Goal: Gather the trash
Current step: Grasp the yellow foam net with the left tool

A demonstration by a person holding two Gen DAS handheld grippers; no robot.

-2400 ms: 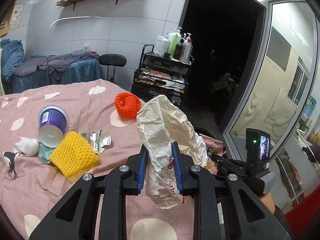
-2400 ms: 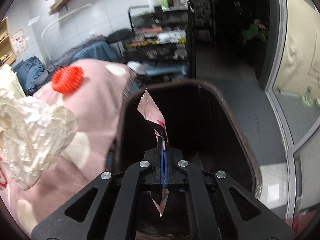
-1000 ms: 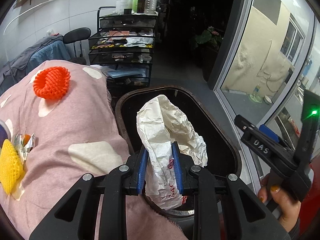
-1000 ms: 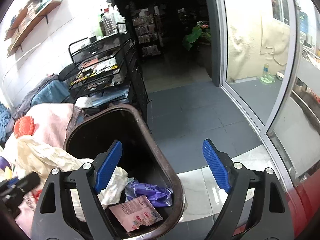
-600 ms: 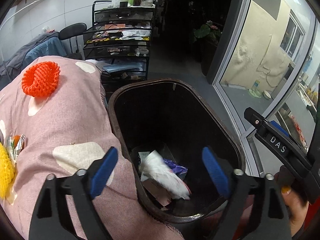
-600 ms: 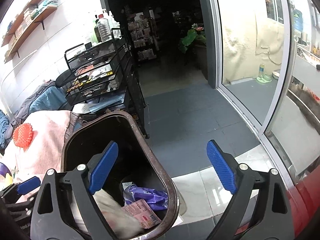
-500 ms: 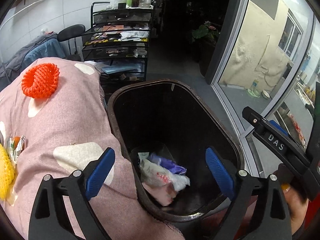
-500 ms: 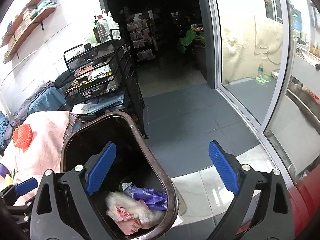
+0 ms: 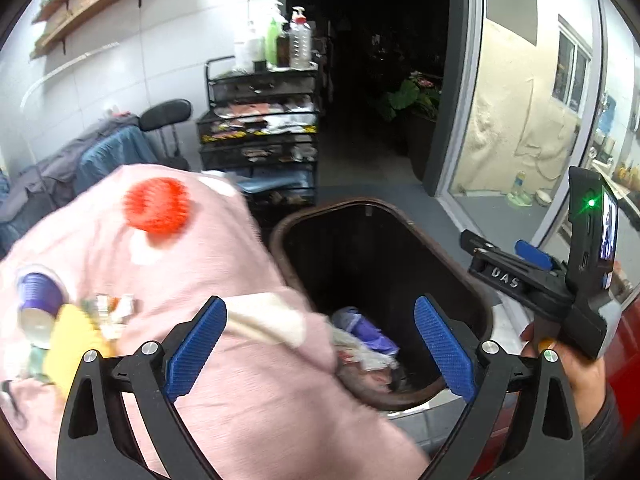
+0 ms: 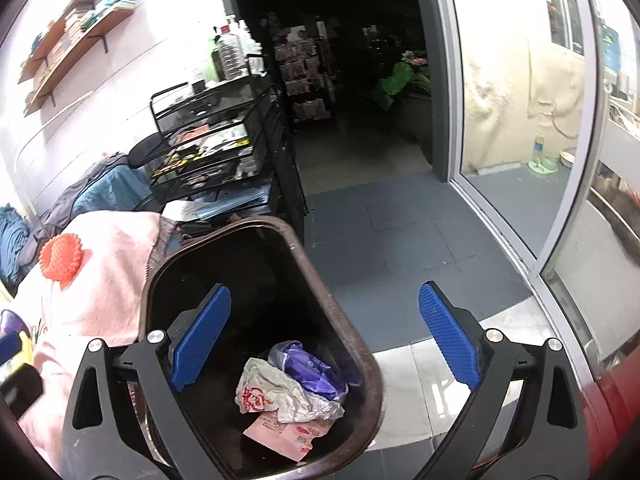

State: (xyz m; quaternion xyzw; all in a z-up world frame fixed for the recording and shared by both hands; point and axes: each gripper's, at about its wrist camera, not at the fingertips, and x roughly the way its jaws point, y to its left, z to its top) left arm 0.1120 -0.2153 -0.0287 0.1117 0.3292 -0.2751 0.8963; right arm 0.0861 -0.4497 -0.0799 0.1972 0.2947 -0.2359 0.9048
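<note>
Over the bin [image 10: 352, 344] holding a crumpled paper bag [image 10: 280, 396], left tool [image 9: 320, 344] and right tool [image 10: 324, 336] both gape, gripping nothing.

Cloth [image 9: 248, 400]: motion-blurred in my L view, covers bin's [image 9: 404, 224] near-left rim.
Bin trash [image 9: 360, 344]: partly behind cloth, smeared; can't tell pieces apart there.
Orange net [image 9: 157, 210]: blurred, mesh unreadable.
Cup [image 9: 38, 298] + yellow net [image 9: 74, 346]: smeared, edges run together; foil scraps [image 9: 110, 308] beside them too blurry to tell.
My R gripper [image 9: 532, 280]: in L view fingertips hard to make out.
L gripper [image 10: 12, 364]: cut off by R view's left edge.
</note>
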